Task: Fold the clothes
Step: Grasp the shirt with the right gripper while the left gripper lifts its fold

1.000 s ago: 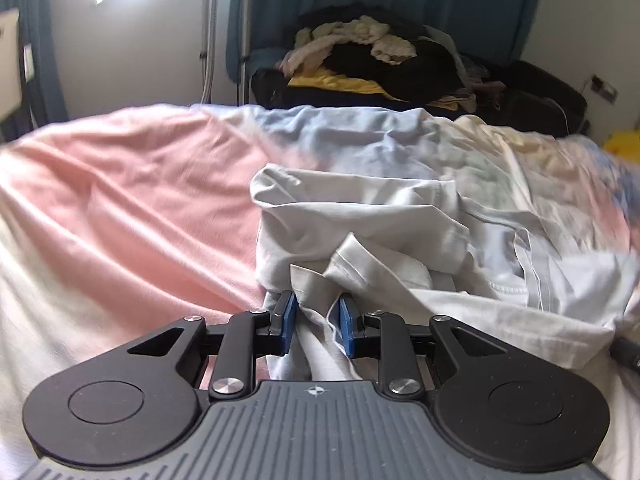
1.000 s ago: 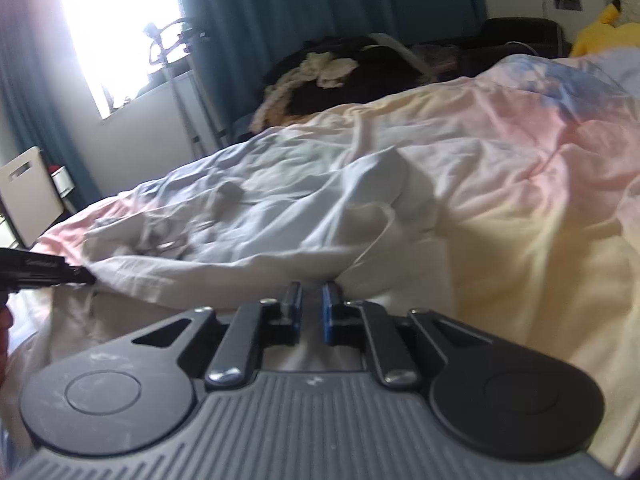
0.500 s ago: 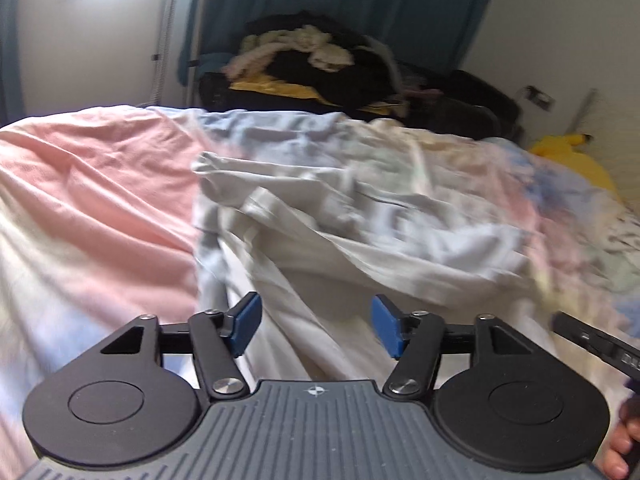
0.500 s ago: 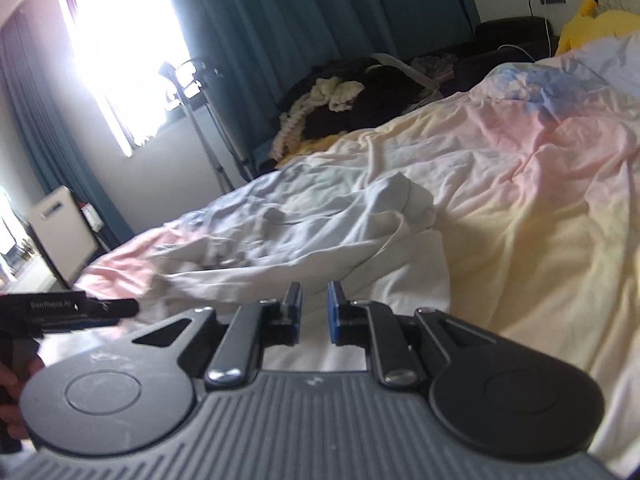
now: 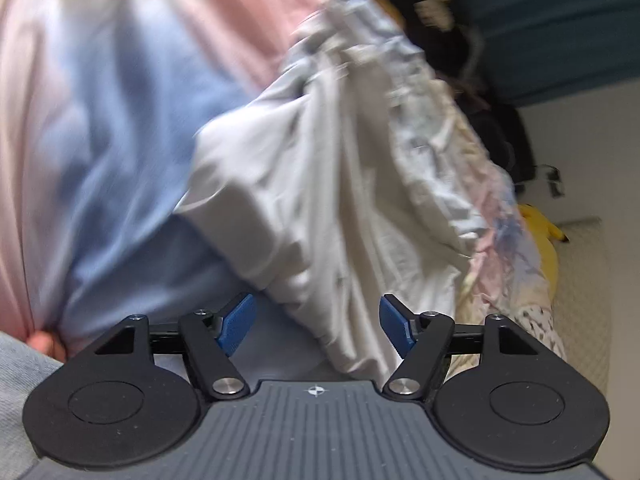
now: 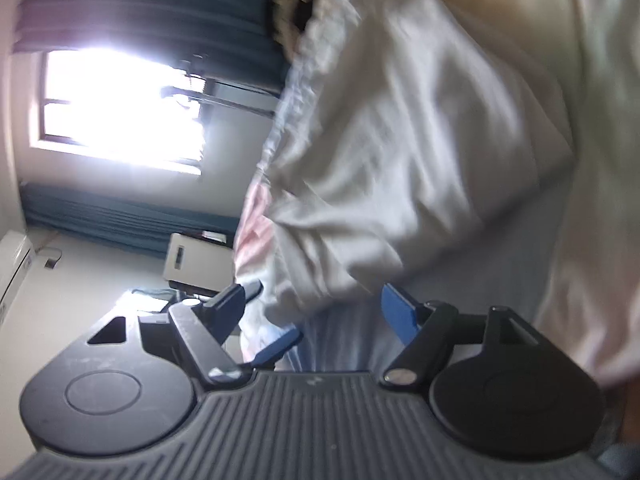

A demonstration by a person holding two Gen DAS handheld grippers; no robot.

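A crumpled white garment [image 5: 320, 184] lies on the pastel bedspread [image 5: 100, 128], blurred in both views. My left gripper [image 5: 316, 325] hovers over its near edge. Its jaws are opening, and a fold of the garment runs between the blue pads [image 5: 237, 322] without either pad pressing on it. In the right wrist view the same garment [image 6: 400, 160] fills the upper right. My right gripper [image 6: 316, 314] is at its near hem, jaws opening wide, with only bedspread and the hem's edge showing in the gap. Both views are strongly rolled.
A pile of dark and yellow clothes [image 5: 432, 20] sits beyond the bed by the blue curtain [image 5: 560, 20]. A yellow plush [image 5: 540, 232] lies at the bed's far side. A bright window [image 6: 120, 112] and a white appliance [image 6: 192, 256] show behind the bed. A fingertip [image 5: 40, 340] is at the lower left.
Both grippers, earlier shut on the garment's edge, have let it go: the left opened first, the right within the last half second. Both views have rolled sharply and swung sideways.
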